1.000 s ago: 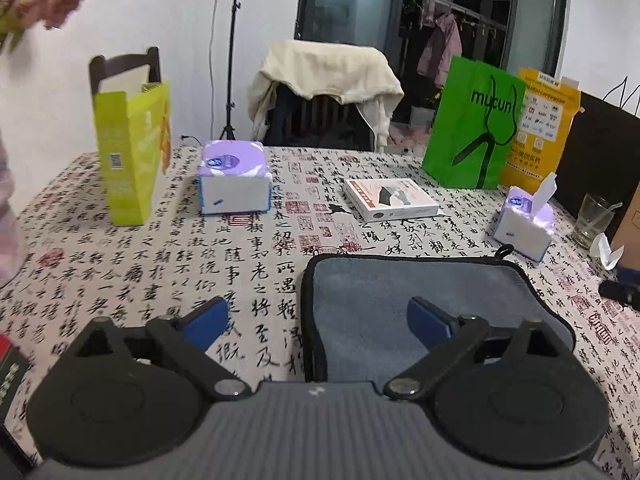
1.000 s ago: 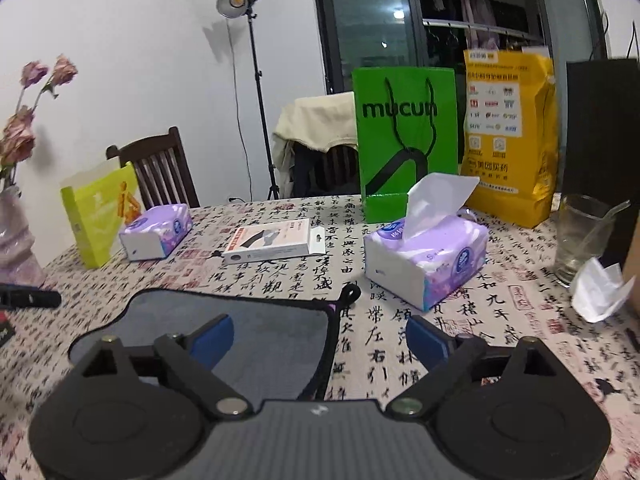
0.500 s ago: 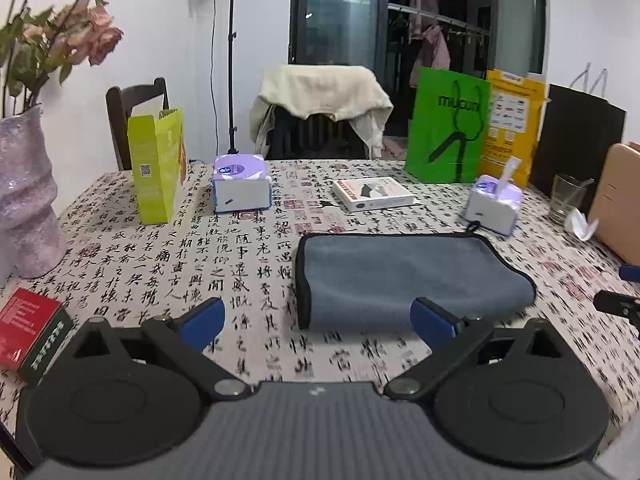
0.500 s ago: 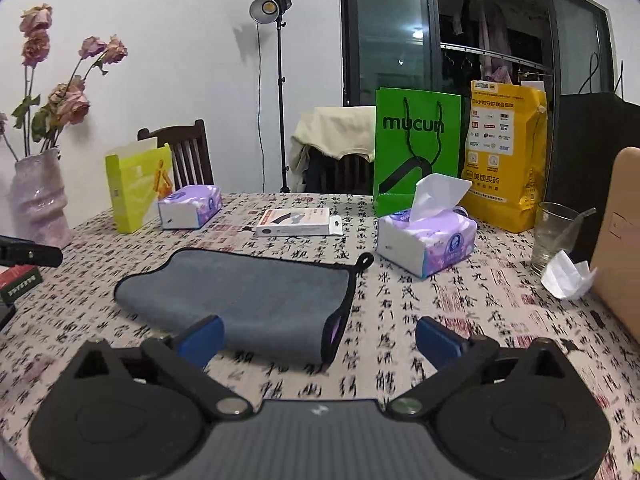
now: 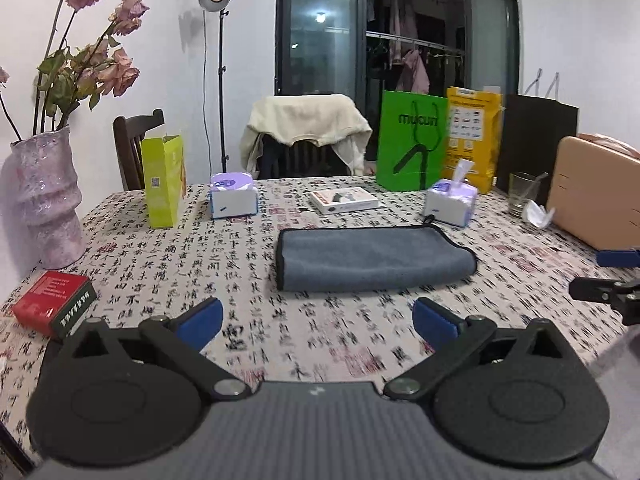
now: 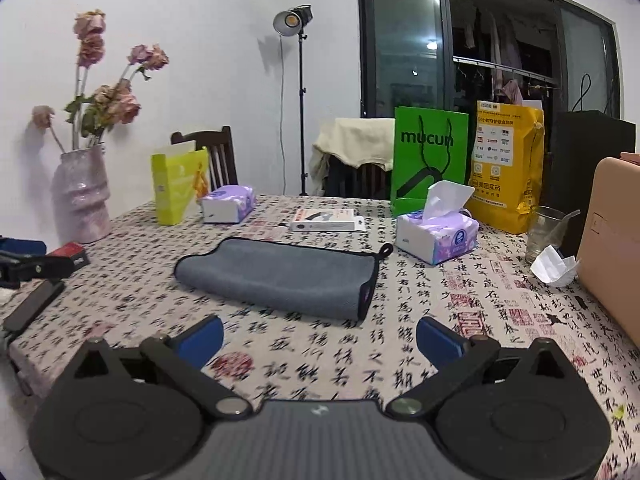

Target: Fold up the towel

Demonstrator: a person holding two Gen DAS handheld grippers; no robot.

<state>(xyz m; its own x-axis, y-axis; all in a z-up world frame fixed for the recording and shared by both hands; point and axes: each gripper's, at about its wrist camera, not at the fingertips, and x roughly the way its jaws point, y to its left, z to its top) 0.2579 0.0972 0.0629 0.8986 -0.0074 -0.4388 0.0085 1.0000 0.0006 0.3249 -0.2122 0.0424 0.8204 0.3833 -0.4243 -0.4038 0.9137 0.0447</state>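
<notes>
A grey towel [image 5: 374, 258] with black edging lies folded flat in the middle of the table, a small black loop at its far right corner. It also shows in the right wrist view [image 6: 280, 276]. My left gripper [image 5: 318, 320] is open and empty, held back from the towel's near edge above the table's front. My right gripper [image 6: 320, 338] is open and empty, also back from the towel. The right gripper's fingers show at the right edge of the left wrist view [image 5: 600, 292]; the left gripper's fingers show at the left edge of the right wrist view [image 6: 28, 268].
On the patterned tablecloth [image 5: 160, 264] stand a pink vase [image 5: 44, 200], a red box [image 5: 54, 310], a yellow-green box [image 5: 162, 180], two tissue packs [image 5: 232, 196] [image 6: 436, 236], a white flat box [image 5: 344, 200], green and yellow bags [image 5: 412, 148], a glass [image 5: 522, 198] and a tan case [image 5: 596, 196].
Both grippers have pulled back and up from the towel, which now lies farther off. The towel has stayed folded on the table. Both grippers stayed open.
</notes>
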